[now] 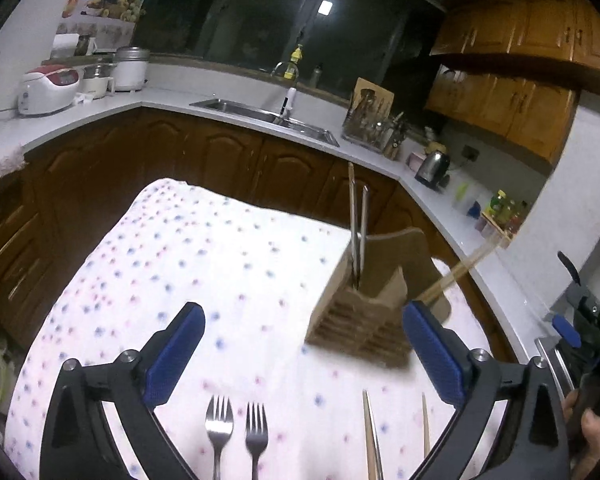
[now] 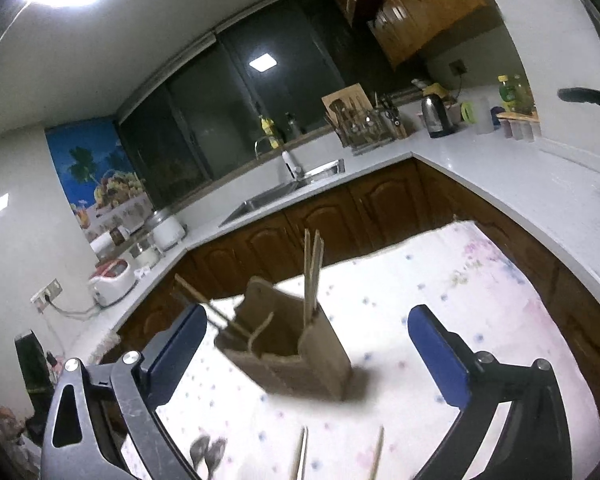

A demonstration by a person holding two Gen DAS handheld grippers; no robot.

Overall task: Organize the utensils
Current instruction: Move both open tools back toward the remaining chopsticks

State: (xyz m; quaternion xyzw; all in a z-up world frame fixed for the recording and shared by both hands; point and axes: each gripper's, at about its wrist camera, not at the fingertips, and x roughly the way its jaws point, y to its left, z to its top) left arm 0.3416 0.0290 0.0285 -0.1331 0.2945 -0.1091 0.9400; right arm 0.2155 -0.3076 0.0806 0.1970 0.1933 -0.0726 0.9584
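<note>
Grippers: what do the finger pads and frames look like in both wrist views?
Left gripper and right gripper: black plastic linkage frames with triangular cutouts and silver pivot screws. The fingers carry blue textured pads. In the left wrist view, black cables loop above the other gripper at the right edge.

The desk is covered by a soft matt cloth [image 1: 228, 248], white with small printed dots. Two forks [image 1: 236, 428] are polished, glossy metal. The utensil holder [image 1: 364, 320] is matt brown wood with a ribbed front. It holds two shiny metal chopsticks [image 1: 358, 232] and pale wooden ones [image 1: 456, 272]. The jaws carry textured blue pads [image 1: 172, 356] on smooth black plastic frames. The kitchen worktop [image 2: 500, 176] looks smooth and glossy white.
</note>
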